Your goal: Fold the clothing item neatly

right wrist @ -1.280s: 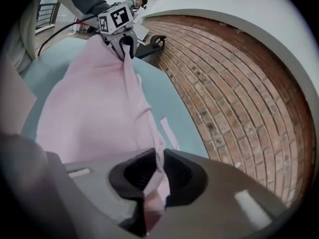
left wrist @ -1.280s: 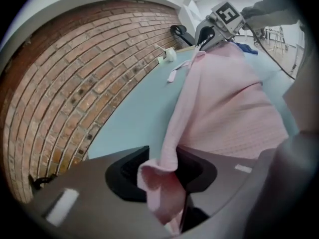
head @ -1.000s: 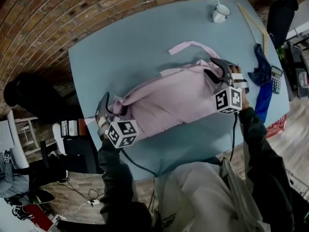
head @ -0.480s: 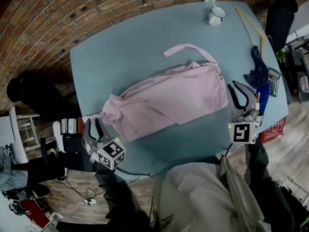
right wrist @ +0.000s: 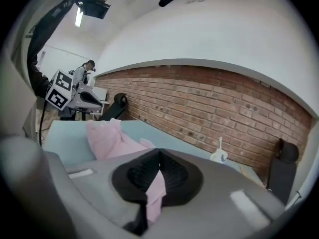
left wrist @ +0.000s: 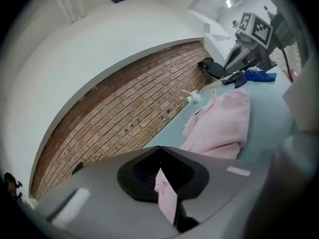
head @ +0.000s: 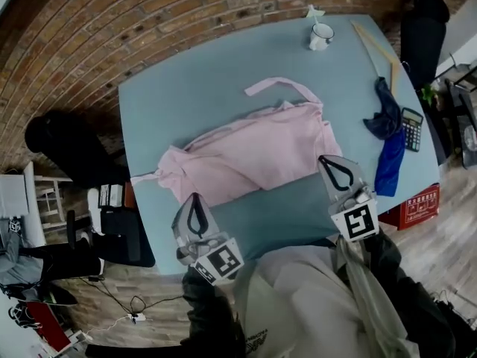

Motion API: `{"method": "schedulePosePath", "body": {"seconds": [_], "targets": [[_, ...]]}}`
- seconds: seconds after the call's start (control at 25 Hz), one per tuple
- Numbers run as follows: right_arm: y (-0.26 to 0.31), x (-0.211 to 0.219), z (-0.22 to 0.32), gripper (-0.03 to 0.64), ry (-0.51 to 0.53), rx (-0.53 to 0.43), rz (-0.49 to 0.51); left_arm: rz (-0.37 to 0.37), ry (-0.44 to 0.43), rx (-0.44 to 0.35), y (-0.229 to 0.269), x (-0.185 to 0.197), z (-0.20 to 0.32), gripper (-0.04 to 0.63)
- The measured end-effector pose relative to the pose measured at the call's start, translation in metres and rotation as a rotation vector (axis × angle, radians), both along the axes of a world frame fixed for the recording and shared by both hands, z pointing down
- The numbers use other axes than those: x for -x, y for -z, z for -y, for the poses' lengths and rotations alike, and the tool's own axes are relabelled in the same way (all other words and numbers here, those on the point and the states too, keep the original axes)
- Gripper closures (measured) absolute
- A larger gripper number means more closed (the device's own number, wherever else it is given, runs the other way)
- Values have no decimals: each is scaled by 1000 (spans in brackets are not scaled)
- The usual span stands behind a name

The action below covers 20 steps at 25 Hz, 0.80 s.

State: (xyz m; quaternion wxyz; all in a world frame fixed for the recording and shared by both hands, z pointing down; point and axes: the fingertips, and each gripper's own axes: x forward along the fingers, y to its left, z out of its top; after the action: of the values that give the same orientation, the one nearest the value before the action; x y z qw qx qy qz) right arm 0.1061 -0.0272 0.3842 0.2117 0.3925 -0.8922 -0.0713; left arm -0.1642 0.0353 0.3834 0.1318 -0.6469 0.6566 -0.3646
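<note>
The pink garment [head: 261, 155] lies flat and partly folded on the blue table [head: 194, 88], a strap looping off its far edge. My left gripper [head: 196, 198] hovers at its near left edge with jaws just closed. My right gripper [head: 324, 159] has done the same by the near right corner. In the head view no cloth is lifted at either tip. The left gripper view has the jaws [left wrist: 160, 156] together, the garment [left wrist: 222, 128] beyond and a pink sliver in the slit below the pads. The right gripper [right wrist: 160, 158] looks the same, the garment [right wrist: 107, 138] to its left.
A white mug [head: 320, 36] stands at the table's far edge, beside a wooden stick [head: 373, 43]. A blue cloth [head: 386, 136] and a calculator [head: 411, 129] lie at the right edge. A red box [head: 414, 203] sits on the floor. A brick wall runs behind the table.
Both grippers left the garment's two ends, swung out past the table's sides, then came in to the near edge, raised and closed. The garment stays flat.
</note>
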Motion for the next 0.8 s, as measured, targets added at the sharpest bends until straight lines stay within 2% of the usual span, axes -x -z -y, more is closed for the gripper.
{"method": "schedulePosePath", "body": {"seconds": [0.12, 0.2, 0.28, 0.4, 0.52, 0.8], "targets": [[3, 19, -28, 615, 75, 35, 63, -47, -49, -10, 2, -35, -15, 588], [2, 32, -41, 615, 106, 85, 137, -88, -58, 1, -3, -51, -18, 588], [-2, 40, -51, 615, 133, 109, 166, -122, -63, 12, -10, -65, -16, 588], [-12, 43, -68, 617, 161, 124, 131, -180, -110, 17, -16, -90, -19, 588], [-19, 49, -79, 615, 185, 154, 111, -165, -153, 11, -15, -104, -28, 588], [-31, 50, -87, 616, 209, 186, 97, -236, -160, -10, -14, -117, -49, 588]]}}
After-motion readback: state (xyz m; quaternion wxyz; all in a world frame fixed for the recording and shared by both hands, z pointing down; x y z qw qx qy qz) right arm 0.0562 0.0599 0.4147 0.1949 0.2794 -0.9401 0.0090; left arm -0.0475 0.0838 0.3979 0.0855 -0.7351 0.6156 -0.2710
